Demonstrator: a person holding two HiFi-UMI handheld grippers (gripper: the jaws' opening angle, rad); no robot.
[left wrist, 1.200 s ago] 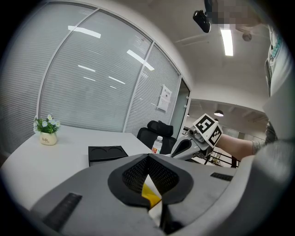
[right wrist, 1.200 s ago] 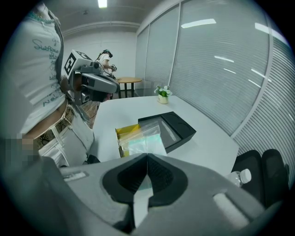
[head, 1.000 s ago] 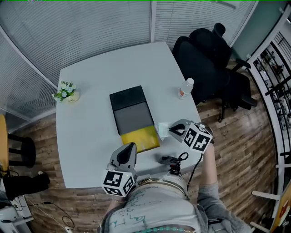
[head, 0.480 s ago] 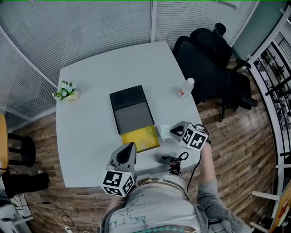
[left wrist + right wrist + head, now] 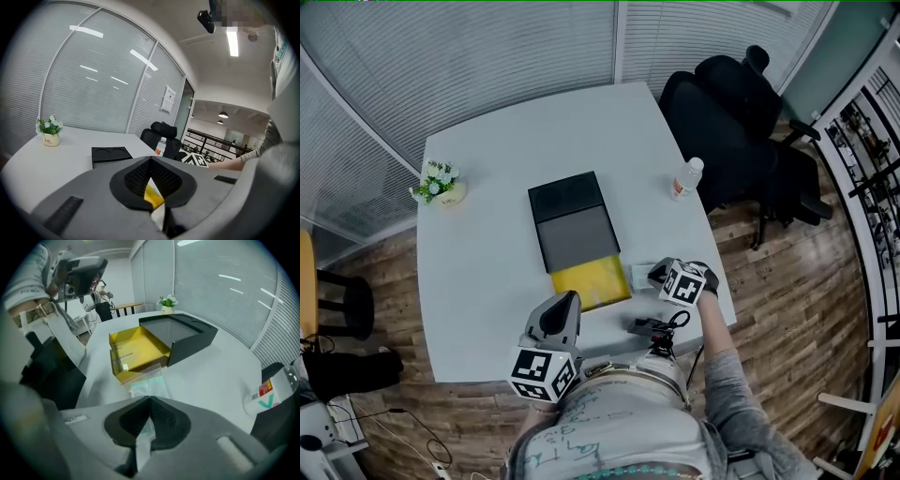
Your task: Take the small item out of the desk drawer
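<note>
A black desk box [image 5: 570, 217] lies mid-table with its yellow drawer [image 5: 591, 281] pulled out toward me. In the right gripper view the drawer [image 5: 138, 350] stands open. A small clear plastic bag [image 5: 147, 386] runs from the table in front of the drawer up into the jaws. My right gripper [image 5: 150, 398] is shut on that bag. It sits low over the table just right of the drawer [image 5: 654, 272]. My left gripper [image 5: 567, 298] hovers near the table's front edge. Its jaws [image 5: 151, 159] are shut with nothing in them.
A water bottle [image 5: 682, 180] stands at the table's right edge, near a black office chair [image 5: 731, 122]. A small potted plant [image 5: 438, 186] sits at the far left. A black device with a cable [image 5: 649, 329] lies at the front edge. A small white piece [image 5: 124, 365] lies inside the drawer.
My right gripper has come down toward the table beside the drawer, carrying the plastic bag with it. The left gripper has stayed put.
</note>
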